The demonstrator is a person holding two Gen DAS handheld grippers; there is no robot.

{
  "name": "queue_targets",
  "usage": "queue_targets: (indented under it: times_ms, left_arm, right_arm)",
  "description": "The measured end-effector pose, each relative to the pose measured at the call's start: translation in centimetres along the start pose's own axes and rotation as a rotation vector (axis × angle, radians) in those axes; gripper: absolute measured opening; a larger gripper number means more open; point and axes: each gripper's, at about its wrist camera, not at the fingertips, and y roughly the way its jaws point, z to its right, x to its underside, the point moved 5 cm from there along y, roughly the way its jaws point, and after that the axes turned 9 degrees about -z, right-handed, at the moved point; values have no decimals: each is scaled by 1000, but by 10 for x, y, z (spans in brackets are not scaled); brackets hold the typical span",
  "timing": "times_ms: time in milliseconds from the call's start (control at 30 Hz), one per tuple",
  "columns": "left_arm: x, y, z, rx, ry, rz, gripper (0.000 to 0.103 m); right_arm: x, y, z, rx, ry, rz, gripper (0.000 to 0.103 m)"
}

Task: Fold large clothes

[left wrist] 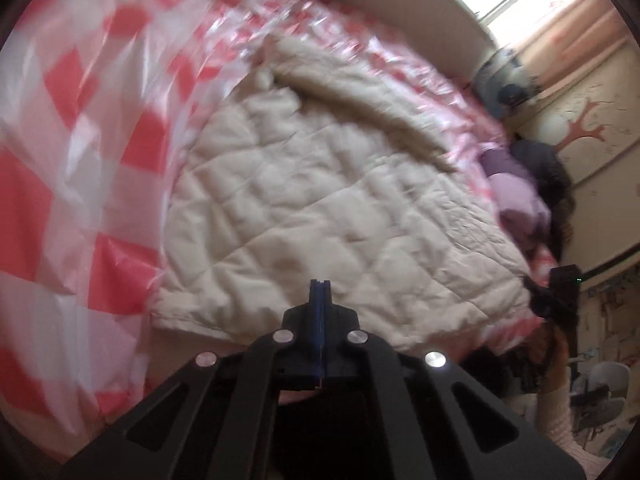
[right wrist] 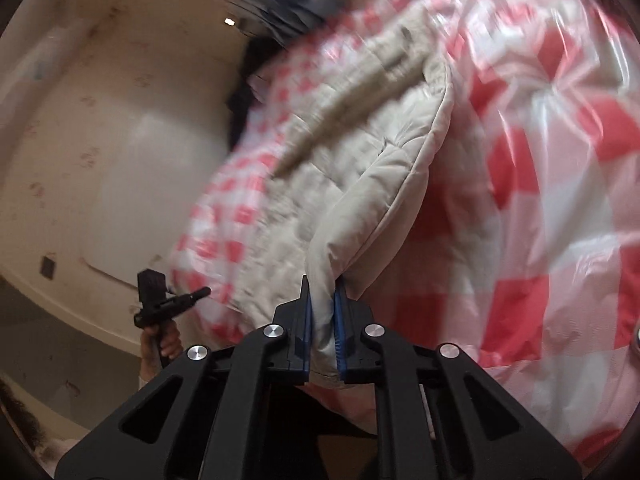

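Right gripper (right wrist: 321, 292) clamped on a bunched corner of the cream quilted coat (right wrist: 360, 184), fabric pinched between its blue pads (right wrist: 307, 320); the left gripper (left wrist: 320, 286) is squeezed fully together, with no fabric visible between its pads; the coat (left wrist: 320, 200), fur-trimmed hood (left wrist: 360, 108) on the far side, lies spread on the red-and-white checked plastic sheet (left wrist: 80, 160)

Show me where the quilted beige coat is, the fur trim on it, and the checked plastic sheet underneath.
Quilted beige coat (left wrist: 320, 208): left wrist view, on its quilted middle panel.
Fur trim (left wrist: 360, 108): left wrist view, midway along the furry strip.
Checked plastic sheet (left wrist: 80, 140): left wrist view, on a bare stretch left of the coat.
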Motion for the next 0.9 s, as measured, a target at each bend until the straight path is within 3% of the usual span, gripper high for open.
queue_targets:
  times_ms: [133,200,300,367,467,533,600,633,767,900]
  left_arm:
    - [21,-56,23,4,50,54,0]
    - [41,-70,13,-45,50,38,0]
    - [52,-58,-14,-132,18,-21,0]
    - [47,-39,-45,-72,-59,-46,1]
    - [27,-7,-83,-56,-136,-21,1]
    - [13,20,-99,-37,-173,-41,2]
    - [2,43,-106,-62,-185,-86,32]
    - [-1,55,-107,-77,-190,-107,57]
    - [0,64,-94,-208,-126,-122,58]
    - [7,48,-98,-240,-157,-80,60]
  right_arm:
    - [11,-37,-34,-29,-70,14,7]
    - [28,-52,-40,-14,-94,-1,4]
    - [46,-59,-18,37,-58,-37,0]
    - [54,-62,7,70,-3,-67,1]
    - [62,-59,47,99,101,-95,2]
    - [63,-48,57,106,138,-118,10]
    - [62,-38,60,113,149,-137,36]
    - [61,-35,62,117,143,-144,42]
    - [60,-13,57,98,123,-187,52]
    - [59,14,58,112,114,-252,55]
